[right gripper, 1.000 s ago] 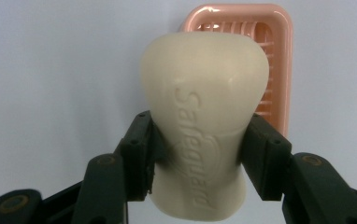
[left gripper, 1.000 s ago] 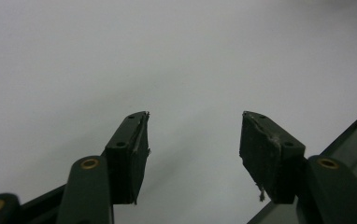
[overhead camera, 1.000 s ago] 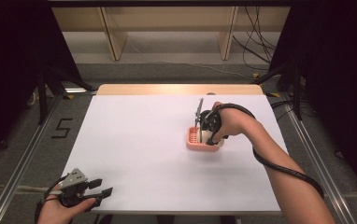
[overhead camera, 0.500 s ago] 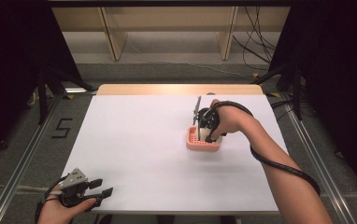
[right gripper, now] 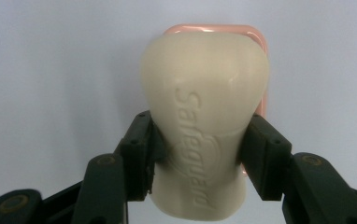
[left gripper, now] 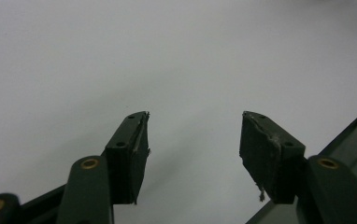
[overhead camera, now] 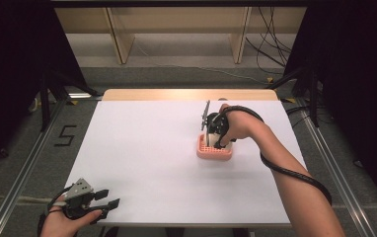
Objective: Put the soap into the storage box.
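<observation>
White table (wooden far edge) bears pink soap dish.

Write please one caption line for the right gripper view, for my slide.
Right tool clamped on a cream soap bar embossed "Safeguard", above a pink soap dish on the white table.

Soap bar hides most of pink dish; bar's near end — cropped.

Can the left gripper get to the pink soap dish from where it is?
Probably yes. The left gripper is open at the table's near corner, with bare table between it and the soap dish, though the right gripper holds soap above it.
</observation>
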`<action>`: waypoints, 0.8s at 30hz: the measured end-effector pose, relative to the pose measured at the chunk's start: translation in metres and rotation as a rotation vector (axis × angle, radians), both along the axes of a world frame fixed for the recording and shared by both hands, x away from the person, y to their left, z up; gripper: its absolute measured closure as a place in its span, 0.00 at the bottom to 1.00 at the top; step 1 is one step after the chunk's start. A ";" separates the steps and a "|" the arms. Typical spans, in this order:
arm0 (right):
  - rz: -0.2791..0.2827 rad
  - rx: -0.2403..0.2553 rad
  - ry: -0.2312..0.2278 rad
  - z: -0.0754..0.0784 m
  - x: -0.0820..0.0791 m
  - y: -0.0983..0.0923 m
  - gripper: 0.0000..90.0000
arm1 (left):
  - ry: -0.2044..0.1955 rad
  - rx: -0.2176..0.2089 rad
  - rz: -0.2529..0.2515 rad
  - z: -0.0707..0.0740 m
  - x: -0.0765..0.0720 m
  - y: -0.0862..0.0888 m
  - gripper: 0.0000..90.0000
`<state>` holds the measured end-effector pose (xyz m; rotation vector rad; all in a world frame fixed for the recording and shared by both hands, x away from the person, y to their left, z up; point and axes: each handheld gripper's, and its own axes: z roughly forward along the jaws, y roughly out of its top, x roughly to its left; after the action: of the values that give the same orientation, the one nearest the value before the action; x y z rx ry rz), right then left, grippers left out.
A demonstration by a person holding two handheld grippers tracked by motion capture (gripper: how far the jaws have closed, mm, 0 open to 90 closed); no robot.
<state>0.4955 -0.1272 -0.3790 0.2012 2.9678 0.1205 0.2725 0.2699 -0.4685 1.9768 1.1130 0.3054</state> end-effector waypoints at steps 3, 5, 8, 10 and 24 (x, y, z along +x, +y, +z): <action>0.016 0.006 -0.004 -0.002 0.003 0.002 0.56 | -0.006 -0.009 0.006 0.000 0.000 -0.001 0.46; -0.013 0.001 0.001 -0.003 0.002 0.003 0.56 | -0.008 0.002 -0.003 0.000 0.000 0.000 0.46; 0.047 0.008 -0.016 -0.005 0.007 0.004 0.56 | -0.004 0.001 -0.003 0.000 0.000 0.000 0.46; -0.014 -0.002 0.001 -0.005 0.005 0.005 0.56 | -0.002 0.004 -0.006 0.000 0.000 0.001 0.46; 0.030 -0.008 -0.023 -0.014 0.014 0.007 0.56 | -0.001 0.006 -0.009 0.001 0.000 0.001 0.46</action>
<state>0.5093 -0.1204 -0.3934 0.1528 2.9486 0.1138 0.2728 0.2712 -0.4678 1.9860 1.1032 0.3054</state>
